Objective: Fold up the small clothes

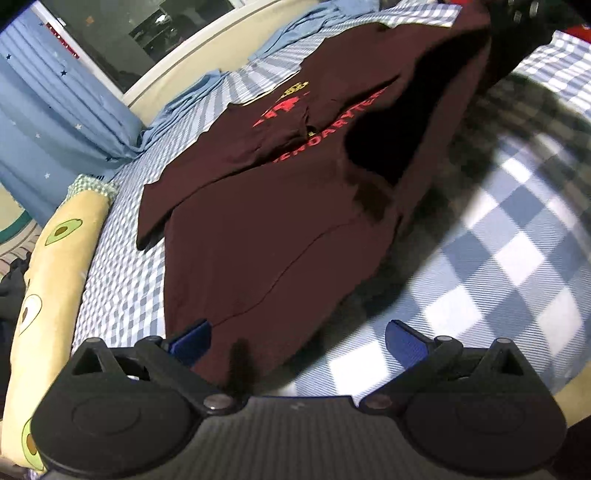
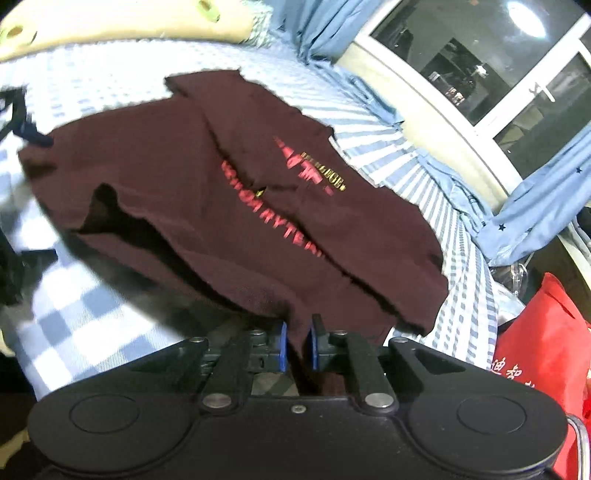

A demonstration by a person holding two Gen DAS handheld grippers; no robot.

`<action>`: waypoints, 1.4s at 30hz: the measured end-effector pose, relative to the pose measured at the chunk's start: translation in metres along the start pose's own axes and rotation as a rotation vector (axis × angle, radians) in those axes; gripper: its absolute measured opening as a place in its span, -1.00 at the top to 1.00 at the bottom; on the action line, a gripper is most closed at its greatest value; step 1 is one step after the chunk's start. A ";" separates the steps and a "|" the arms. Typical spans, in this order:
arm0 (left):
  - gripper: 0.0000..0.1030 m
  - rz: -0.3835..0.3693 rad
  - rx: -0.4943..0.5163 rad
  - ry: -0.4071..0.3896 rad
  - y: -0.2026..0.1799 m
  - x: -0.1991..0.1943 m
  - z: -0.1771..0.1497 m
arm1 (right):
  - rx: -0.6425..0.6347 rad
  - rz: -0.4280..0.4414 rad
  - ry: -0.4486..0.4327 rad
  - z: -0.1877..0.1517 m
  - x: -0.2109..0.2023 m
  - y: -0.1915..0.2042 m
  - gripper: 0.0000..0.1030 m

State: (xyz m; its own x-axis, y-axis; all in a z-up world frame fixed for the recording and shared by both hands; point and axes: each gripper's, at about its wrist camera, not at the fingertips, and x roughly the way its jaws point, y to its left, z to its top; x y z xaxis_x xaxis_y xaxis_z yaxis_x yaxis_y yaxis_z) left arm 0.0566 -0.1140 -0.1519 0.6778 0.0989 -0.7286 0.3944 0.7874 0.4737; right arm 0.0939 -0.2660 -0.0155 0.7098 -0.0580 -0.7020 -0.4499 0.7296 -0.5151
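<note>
A dark maroon T-shirt (image 1: 266, 236) with red lettering lies on the blue-and-white checked bedsheet (image 1: 509, 236). One sleeve is folded in over the print. My left gripper (image 1: 295, 341) is open, its blue pads (image 1: 190, 339) wide apart; the shirt's near hem lies between them. My right gripper (image 2: 297, 347) is shut on the shirt's edge (image 2: 295, 317) and lifts that side off the bed, so the cloth sags with a dark hollow under it. The right gripper also shows as a dark shape at the top right of the left wrist view (image 1: 517, 22).
An avocado-print pillow (image 1: 55, 266) lies along the bed's left side. Blue star curtains (image 1: 48, 103) and a window (image 2: 480, 66) stand behind the bed. A red bag (image 2: 543, 332) sits at the right. A striped sheet edge (image 2: 406, 155) borders the shirt.
</note>
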 end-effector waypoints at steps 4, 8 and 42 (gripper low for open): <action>-0.62 0.002 -0.038 0.003 0.017 0.008 0.000 | 0.030 0.000 -0.016 0.007 -0.008 -0.009 0.77; -0.29 0.050 -0.055 0.017 0.039 0.013 -0.003 | 0.038 0.000 -0.019 0.006 -0.010 -0.011 0.77; 0.95 0.103 -0.113 -0.173 0.127 -0.038 0.073 | -0.062 -0.103 0.137 -0.070 0.026 0.046 0.85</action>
State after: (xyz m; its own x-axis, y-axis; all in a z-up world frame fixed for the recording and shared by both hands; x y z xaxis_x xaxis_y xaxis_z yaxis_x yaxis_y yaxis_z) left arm 0.1261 -0.0623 -0.0280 0.8111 0.0844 -0.5788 0.2522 0.8424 0.4762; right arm 0.0531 -0.2818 -0.0920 0.6756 -0.2252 -0.7021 -0.4142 0.6718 -0.6141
